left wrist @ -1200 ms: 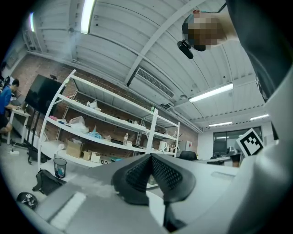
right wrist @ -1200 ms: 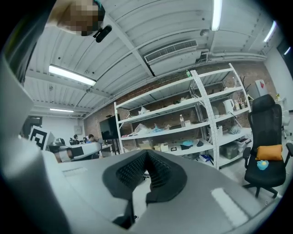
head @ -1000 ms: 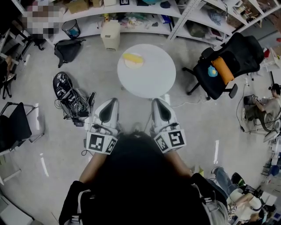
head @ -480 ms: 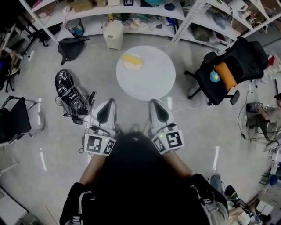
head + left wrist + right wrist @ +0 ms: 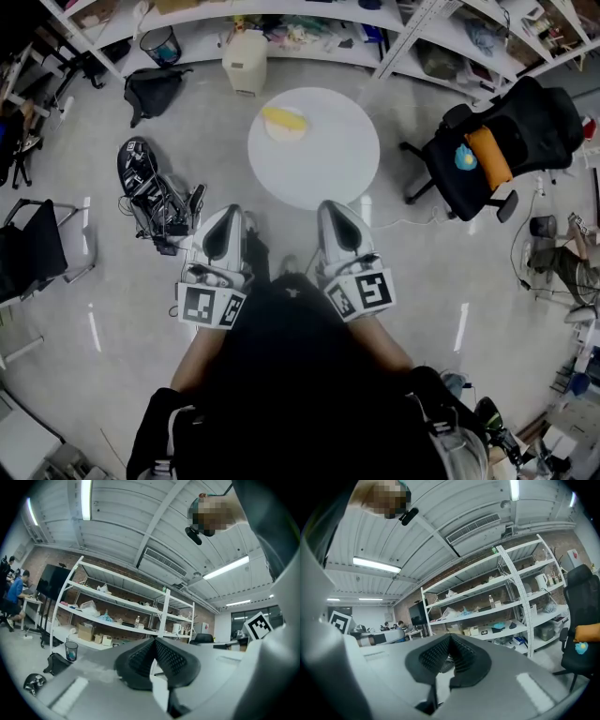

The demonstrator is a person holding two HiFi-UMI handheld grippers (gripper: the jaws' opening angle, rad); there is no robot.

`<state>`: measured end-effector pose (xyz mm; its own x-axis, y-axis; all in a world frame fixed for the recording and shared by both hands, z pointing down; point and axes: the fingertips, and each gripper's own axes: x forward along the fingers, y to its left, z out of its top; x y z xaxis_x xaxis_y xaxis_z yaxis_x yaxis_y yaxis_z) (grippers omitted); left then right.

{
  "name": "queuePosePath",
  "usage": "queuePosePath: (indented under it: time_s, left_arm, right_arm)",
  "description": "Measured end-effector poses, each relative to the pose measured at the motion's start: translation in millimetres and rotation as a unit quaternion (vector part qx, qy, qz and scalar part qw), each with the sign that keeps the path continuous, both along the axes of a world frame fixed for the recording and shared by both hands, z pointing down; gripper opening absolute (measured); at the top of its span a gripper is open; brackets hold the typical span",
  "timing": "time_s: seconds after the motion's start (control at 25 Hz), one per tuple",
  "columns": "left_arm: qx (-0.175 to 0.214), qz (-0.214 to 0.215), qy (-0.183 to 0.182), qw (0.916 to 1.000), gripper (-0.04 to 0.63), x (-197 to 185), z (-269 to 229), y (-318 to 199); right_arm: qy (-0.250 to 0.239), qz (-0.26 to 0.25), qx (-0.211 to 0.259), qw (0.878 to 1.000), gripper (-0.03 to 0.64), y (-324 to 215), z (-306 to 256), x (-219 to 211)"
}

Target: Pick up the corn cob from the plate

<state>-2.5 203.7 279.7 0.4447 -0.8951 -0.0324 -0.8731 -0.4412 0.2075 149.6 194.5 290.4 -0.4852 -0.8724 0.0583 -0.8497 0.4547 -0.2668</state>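
i'm on the approach, the reach for the corn cob not yet begun. it lies on its plate, out at about 11 o'clock on the round white table, and the table stands at 12 o'clock from me with bare floor between us. my left tongs and right tongs sit side by side low in front of my body, both pointing level towards 12 o'clock, well short of the table's near edge. in each gripper view the dark ribbed pads meet at the tip with only shelving and ceiling beyond them, so both tongs are closed and hold nothing; the right pair reads the same way. neither gripper view shows the cob or the plate. as i judge it, the next move calls for closing the gap to the table, then choosing one tongs, spreading it wide enough to straddle the cob across its width, tipping it down from level, and coming in from the near side without shoving the plate. the office chair at 2 o'clock is clear of my line.
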Motion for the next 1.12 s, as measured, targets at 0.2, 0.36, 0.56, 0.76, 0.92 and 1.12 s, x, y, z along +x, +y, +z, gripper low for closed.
queuePosePath:
  time_s: [0.2,0.36,0.56,0.76,0.92,1.12]
  left_arm:
    - [-0.001,0.013,0.007,0.9999,0.005,-3.7,8.5,-27.1]
    - [0.006,0.02,0.008,0.9998,0.005,-7.1,4.6,-55.8]
    - [0.008,0.035,0.015,0.9993,0.005,-18.1,2.8,-93.7]
    - [0.009,0.047,0.018,0.9987,0.005,-32.9,-0.4,-129.2]
    - [0.005,0.056,0.021,0.9982,0.005,-47.0,0.4,-155.8]
    - [0.001,0.075,0.025,0.9968,0.005,-58.9,1.9,-186.7]
  right_arm:
    - [0.001,0.006,0.001,1.0,0.008,-22.8,3.4,-6.6]
    - [0.004,0.011,0.001,1.0,0.008,-48.3,-0.1,-9.3]
    - [0.006,0.023,-0.003,1.0,0.008,-81.8,-1.5,-23.7]
    - [0.008,0.037,-0.006,0.999,0.008,-112.7,-2.6,-37.5]
    - [0.009,0.05,-0.009,0.999,0.008,-135.8,-2.6,-49.3]
    - [0.014,0.073,-0.017,0.997,0.008,-159.7,-0.4,-60.7]
